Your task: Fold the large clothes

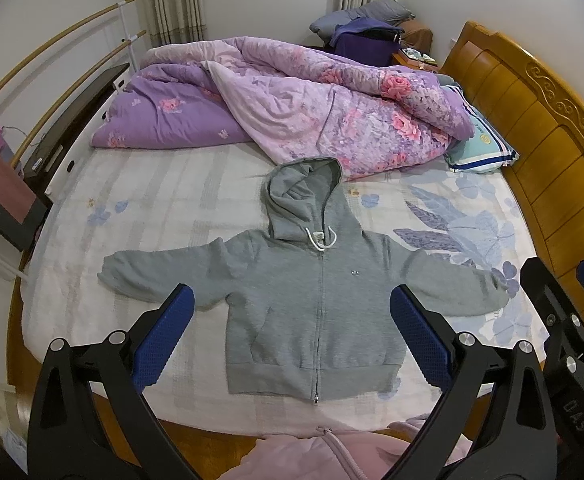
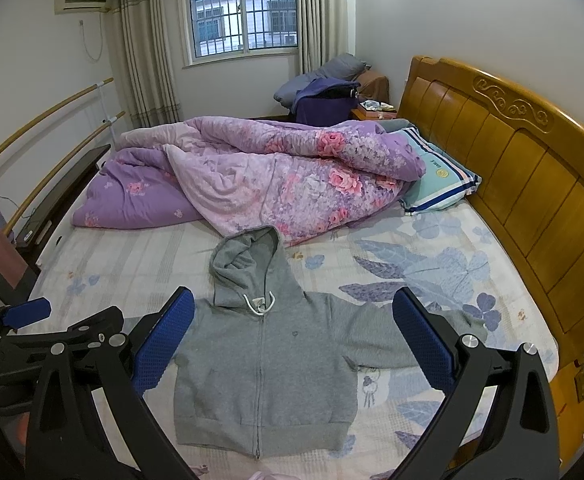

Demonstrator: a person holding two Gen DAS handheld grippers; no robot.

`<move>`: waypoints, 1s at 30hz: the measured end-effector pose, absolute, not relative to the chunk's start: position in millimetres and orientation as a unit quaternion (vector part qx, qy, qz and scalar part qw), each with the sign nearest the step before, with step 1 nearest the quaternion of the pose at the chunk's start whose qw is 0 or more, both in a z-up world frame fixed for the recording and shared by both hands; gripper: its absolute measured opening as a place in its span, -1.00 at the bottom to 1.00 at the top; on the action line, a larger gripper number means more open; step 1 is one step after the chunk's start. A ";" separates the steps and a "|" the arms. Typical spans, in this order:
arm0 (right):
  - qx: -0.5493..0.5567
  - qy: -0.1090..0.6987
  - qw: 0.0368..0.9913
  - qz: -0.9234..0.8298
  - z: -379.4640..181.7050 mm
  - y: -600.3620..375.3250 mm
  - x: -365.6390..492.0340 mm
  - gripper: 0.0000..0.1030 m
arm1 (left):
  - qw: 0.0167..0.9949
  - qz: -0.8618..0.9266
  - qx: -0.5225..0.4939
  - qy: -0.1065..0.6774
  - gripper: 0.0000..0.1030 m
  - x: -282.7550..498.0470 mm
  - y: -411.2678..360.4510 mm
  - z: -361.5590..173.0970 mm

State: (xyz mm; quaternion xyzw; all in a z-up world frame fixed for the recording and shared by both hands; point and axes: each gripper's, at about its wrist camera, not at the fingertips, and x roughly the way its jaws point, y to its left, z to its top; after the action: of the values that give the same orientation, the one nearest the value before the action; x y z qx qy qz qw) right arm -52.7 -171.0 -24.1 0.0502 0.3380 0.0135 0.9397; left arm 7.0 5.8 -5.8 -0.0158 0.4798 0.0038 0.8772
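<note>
A grey zip-up hoodie (image 1: 304, 300) lies flat and face up on the bed, zipped, hood toward the quilt, both sleeves spread out sideways. It also shows in the right wrist view (image 2: 267, 364). My left gripper (image 1: 292, 300) is open and empty, held above the hoodie's lower body. My right gripper (image 2: 294, 304) is open and empty, held above the hoodie's chest and right sleeve. The right gripper also shows at the right edge of the left wrist view (image 1: 564, 312). The left gripper shows at the left edge of the right wrist view (image 2: 27, 312).
A bunched purple floral quilt (image 1: 292, 108) lies across the far half of the bed, just behind the hood. A striped pillow (image 1: 484, 148) lies by the wooden headboard (image 1: 532, 120) on the right. A pink garment (image 1: 332, 456) is at the near bed edge. Wooden rails (image 1: 51, 60) run along the left.
</note>
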 end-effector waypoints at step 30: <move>0.049 0.393 0.879 0.266 -53.3 -127.5 -19.7 0.86 | 0.827 0.158 -0.102 0.529 0.91 -31.9 47.1 -16.9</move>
State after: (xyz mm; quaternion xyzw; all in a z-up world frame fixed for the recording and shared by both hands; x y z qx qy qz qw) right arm -19.7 -127.5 -53.3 0.0485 0.3933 0.2663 0.8787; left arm -31.9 47.1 -16.9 -0.1024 0.5293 0.1581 0.8273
